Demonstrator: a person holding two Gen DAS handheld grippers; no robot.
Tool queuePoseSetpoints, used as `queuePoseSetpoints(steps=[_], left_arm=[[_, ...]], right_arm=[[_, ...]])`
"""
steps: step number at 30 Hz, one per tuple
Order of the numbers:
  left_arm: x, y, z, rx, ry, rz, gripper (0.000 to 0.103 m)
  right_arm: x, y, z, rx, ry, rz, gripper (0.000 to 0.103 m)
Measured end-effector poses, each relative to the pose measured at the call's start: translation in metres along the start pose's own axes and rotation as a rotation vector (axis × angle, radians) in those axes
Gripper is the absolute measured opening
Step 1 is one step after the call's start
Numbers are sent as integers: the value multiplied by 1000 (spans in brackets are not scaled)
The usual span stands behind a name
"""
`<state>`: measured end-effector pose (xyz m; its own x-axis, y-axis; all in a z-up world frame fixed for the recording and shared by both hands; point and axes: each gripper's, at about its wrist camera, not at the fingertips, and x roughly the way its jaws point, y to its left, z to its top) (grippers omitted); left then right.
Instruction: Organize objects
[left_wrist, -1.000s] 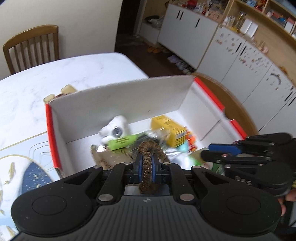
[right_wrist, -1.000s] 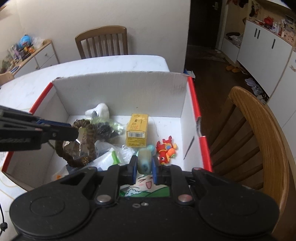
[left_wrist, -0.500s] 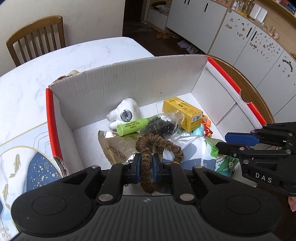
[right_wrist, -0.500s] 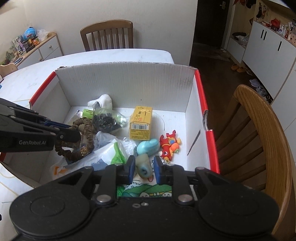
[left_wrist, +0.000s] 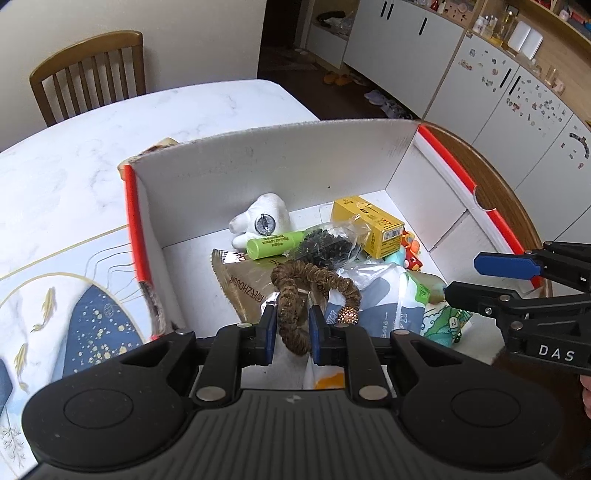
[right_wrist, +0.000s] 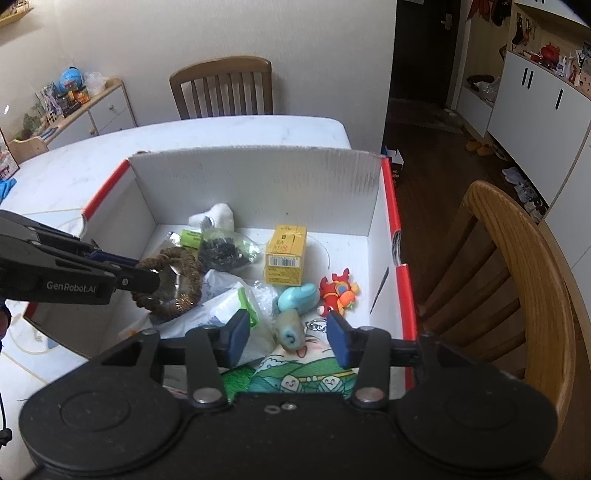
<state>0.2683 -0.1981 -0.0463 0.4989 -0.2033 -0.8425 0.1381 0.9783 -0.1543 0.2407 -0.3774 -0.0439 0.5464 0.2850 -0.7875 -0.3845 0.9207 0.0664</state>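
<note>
Left gripper (left_wrist: 291, 334) pinches brown scrunchie (left_wrist: 314, 284) between fingers, over box (left_wrist: 266, 173). Right gripper (right_wrist: 286, 338) spread wide, green keychain toy (right_wrist: 290, 332) lies loose between fingers. Lower scrunchie, then let go gently.

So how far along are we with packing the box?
Mostly done: the yellow carton, green tube, red toy and bags already lie in the box. The left tool grips the brown hair tie over it. The right tool is open above the pale figure. Left: dropping the tie.
</note>
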Motion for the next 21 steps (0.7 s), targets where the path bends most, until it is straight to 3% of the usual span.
queuePoseSetpoints(steps=[3, 5, 8, 9, 12, 21], left_arm=[[-12, 1, -3, -3, -20, 3, 18], [-21, 3, -5, -16, -32, -4, 18], [-34, 5, -8, -34, -57, -17, 28], [-39, 6, -9, -37, -70, -17, 35], [-56, 7, -12, -47, -116, -21, 71], [-90, 15, -22, -41, -192, -46, 72]], right_arm=[[-9, 1, 0, 4, -20, 8, 58], [-15, 2, 1, 1, -34, 20, 59], [-25, 5, 2, 3, -51, 34, 61], [-28, 6, 2, 4, -57, 40, 62], [-36, 10, 3, 6, -73, 60, 62], [-62, 28, 2, 20, -131, 83, 74]])
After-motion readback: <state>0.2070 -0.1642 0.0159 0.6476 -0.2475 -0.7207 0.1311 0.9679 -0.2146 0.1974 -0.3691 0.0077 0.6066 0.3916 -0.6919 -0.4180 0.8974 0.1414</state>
